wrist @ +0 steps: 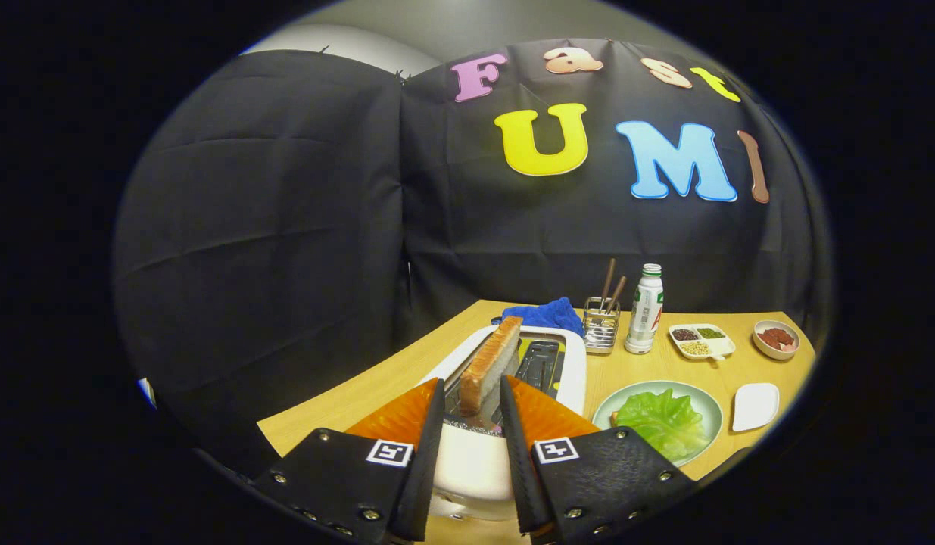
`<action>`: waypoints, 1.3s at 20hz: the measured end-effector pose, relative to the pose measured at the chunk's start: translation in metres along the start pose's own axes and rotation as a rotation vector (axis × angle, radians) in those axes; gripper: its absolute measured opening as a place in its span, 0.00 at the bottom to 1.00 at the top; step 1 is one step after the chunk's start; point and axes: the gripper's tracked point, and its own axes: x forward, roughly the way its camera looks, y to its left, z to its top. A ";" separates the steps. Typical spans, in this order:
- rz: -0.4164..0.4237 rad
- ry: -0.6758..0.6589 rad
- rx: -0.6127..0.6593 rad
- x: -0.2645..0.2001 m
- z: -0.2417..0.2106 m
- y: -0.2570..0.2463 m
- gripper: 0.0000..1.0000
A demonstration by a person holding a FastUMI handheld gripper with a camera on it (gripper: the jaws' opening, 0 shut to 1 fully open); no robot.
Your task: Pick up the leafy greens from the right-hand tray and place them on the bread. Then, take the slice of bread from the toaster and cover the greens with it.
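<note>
A toasted slice of bread [491, 359] stands on edge in the left slot of the white toaster [573, 371], sticking well up out of it. My gripper [472, 382] is open, one finger on each side of the slice's near end; a narrow gap shows by the left finger, and the right finger is very close to the crust. To the right of the toaster, the leafy greens [662, 420] lie on a pale green plate [709, 409]. A bit of another bread slice [614, 417] peeks out under their left edge.
A small white tray [755, 406] sits right of the plate. Behind stand a wire holder with chopsticks [601, 325], a white bottle [645, 318], a divided dish of beans [700, 340], a bowl of red bits [776, 338] and a blue cloth [544, 312].
</note>
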 end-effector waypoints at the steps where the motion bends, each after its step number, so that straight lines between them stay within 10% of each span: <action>1: -0.023 -0.011 0.004 0.005 0.006 0.000 0.44; 7: -0.147 0.048 -0.024 0.028 -0.003 -0.012 0.44; 9: -0.161 0.041 -0.036 0.037 -0.003 -0.015 0.15; 11: -0.161 0.033 -0.028 0.037 -0.004 -0.012 0.18; 12: -0.155 0.035 -0.023 0.039 -0.005 -0.011 0.04; 26: -0.110 -0.069 0.047 0.019 0.065 -0.020 0.04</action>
